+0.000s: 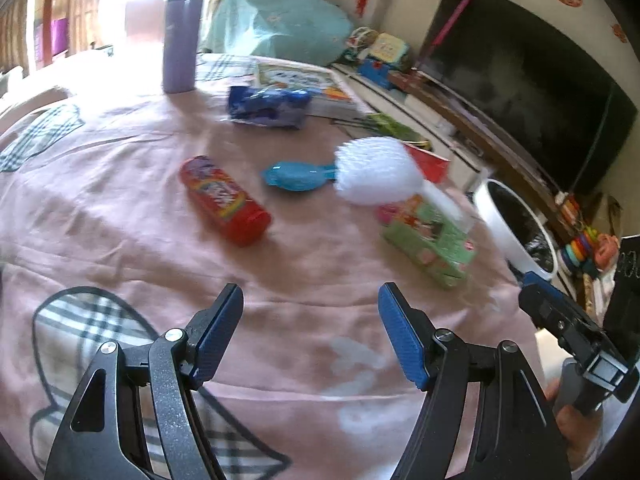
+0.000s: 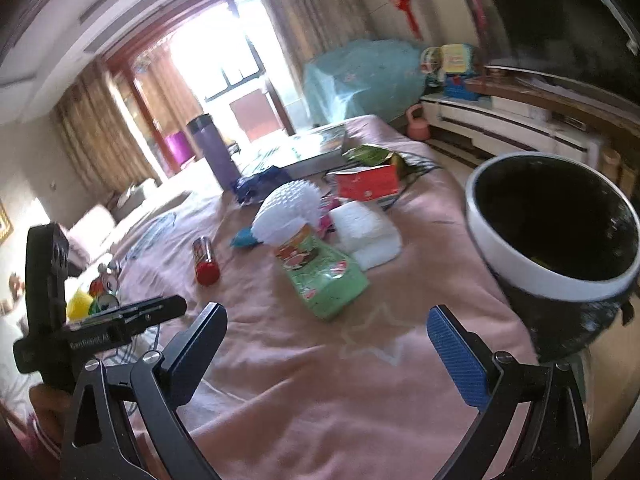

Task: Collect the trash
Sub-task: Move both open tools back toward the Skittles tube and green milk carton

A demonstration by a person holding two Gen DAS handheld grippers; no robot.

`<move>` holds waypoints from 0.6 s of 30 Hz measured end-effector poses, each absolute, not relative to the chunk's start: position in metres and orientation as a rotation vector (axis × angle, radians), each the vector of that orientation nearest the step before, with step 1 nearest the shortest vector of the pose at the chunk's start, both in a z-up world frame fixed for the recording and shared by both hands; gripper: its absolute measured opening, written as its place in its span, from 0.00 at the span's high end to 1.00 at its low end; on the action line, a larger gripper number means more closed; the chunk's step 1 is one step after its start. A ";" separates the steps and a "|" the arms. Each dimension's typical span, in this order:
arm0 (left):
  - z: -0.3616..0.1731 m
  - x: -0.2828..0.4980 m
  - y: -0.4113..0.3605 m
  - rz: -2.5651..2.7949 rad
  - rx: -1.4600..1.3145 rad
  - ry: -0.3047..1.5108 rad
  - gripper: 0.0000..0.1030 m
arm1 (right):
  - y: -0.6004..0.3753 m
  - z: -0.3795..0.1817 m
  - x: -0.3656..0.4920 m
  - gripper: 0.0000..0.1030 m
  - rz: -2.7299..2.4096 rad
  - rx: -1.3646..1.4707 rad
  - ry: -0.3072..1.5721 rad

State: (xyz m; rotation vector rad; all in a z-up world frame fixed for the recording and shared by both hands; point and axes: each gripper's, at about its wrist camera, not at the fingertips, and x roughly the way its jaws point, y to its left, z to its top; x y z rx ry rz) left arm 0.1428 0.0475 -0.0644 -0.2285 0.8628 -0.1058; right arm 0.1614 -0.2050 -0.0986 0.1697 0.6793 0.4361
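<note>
both the left gripper and right gripper hang released above the pink cloth; the green wrapper lies ahead, near the cloth's right edge by the bin.

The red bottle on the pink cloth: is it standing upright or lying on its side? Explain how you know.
Lying on its side. The red bottle rests lengthwise on the pink cloth, its label facing up and its red cap pointing sideways.
</note>
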 end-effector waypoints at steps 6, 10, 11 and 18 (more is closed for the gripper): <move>-0.071 0.169 0.072 -0.029 -0.256 0.909 0.30 | -0.188 -0.101 0.178 0.02 0.469 0.086 0.696; -0.080 0.193 0.089 0.019 -0.285 0.953 0.28 | -0.179 -0.102 0.189 0.02 0.481 0.031 0.693; -0.082 0.199 0.091 0.024 -0.293 0.961 0.28 | -0.177 -0.102 0.192 0.02 0.482 0.022 0.693; -0.092 0.232 0.100 0.072 -0.277 0.976 0.27 | -0.160 -0.112 0.212 0.04 0.488 -0.048 0.734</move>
